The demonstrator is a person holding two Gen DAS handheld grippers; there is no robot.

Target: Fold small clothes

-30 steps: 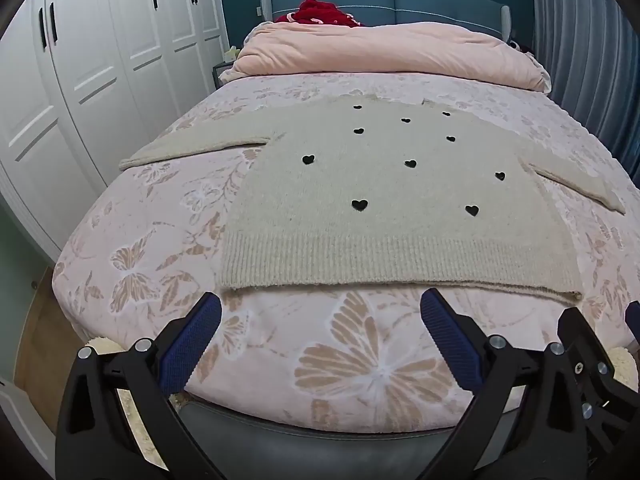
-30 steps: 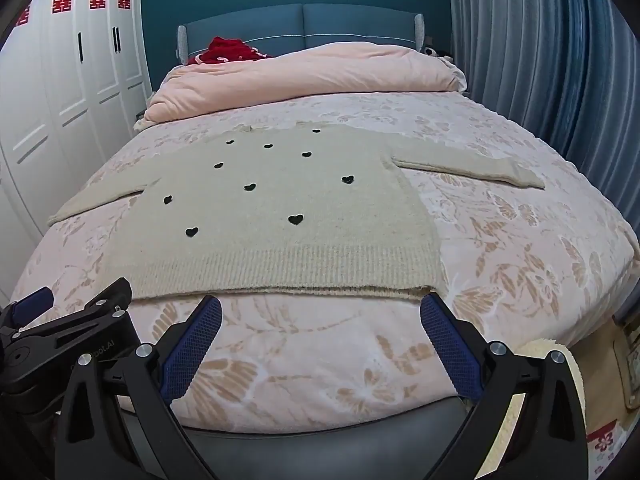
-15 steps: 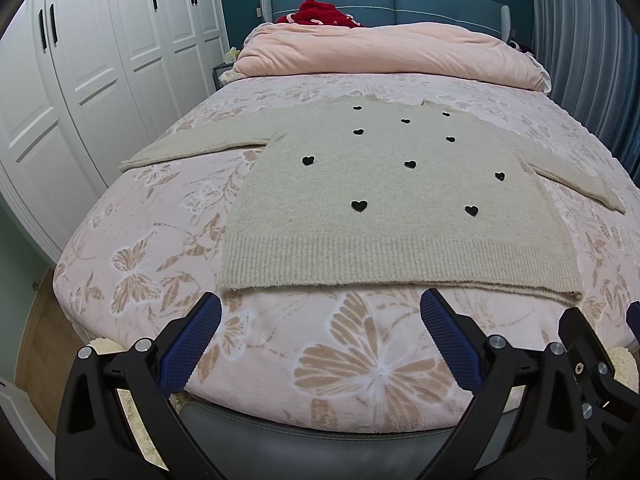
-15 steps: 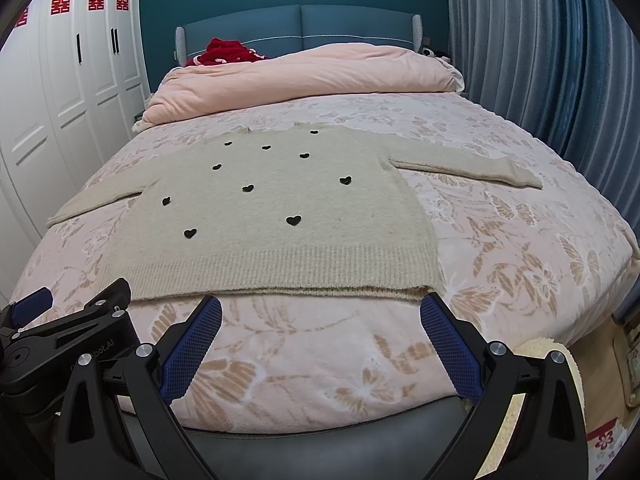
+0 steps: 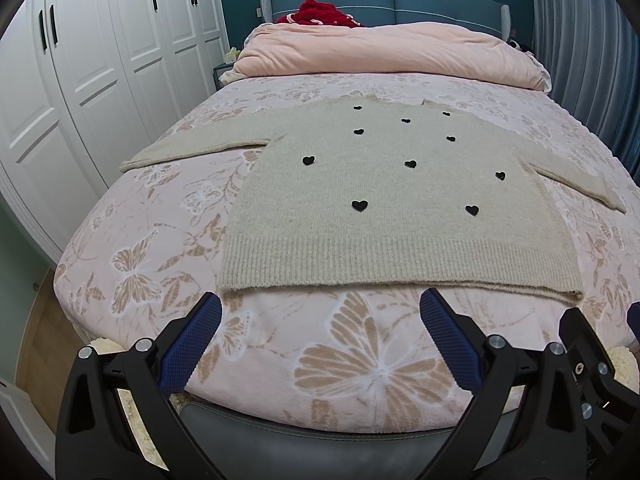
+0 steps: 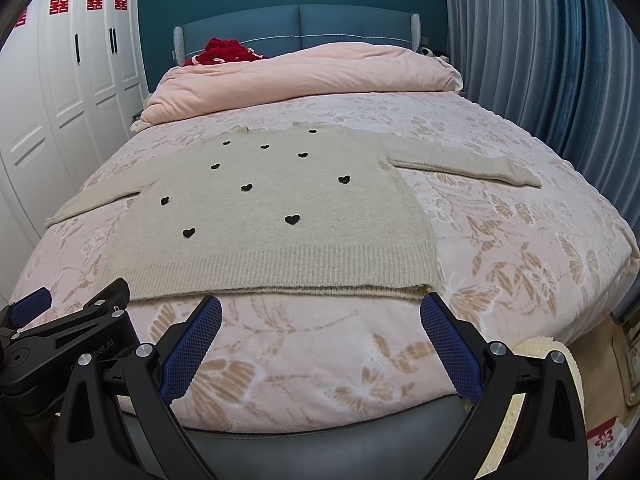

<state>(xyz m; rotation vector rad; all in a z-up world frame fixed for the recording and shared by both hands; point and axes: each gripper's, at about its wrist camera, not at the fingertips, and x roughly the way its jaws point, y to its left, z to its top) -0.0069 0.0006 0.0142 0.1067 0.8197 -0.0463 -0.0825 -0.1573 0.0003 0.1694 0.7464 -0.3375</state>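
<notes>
A beige knit sweater (image 5: pixel 380 216) with small black hearts lies flat on the bed, sleeves spread out to both sides, ribbed hem toward me. It also shows in the right wrist view (image 6: pixel 276 220). My left gripper (image 5: pixel 320 340) is open and empty, just short of the hem above the bed's near edge. My right gripper (image 6: pixel 320 340) is open and empty, also just short of the hem. The right gripper's body shows at the left view's lower right (image 5: pixel 592 364); the left gripper's body shows at the right view's lower left (image 6: pixel 64 340).
The bed (image 5: pixel 160 240) has a pink butterfly-print cover. A folded pink duvet (image 5: pixel 392 52) and a red garment (image 5: pixel 320 12) lie at the head. White wardrobes (image 5: pixel 80 80) stand on the left, blue curtains (image 6: pixel 540 60) on the right.
Both grippers have edged slightly forward toward the sweater hem. Nothing was taken hold of; the sweater has not moved.
</notes>
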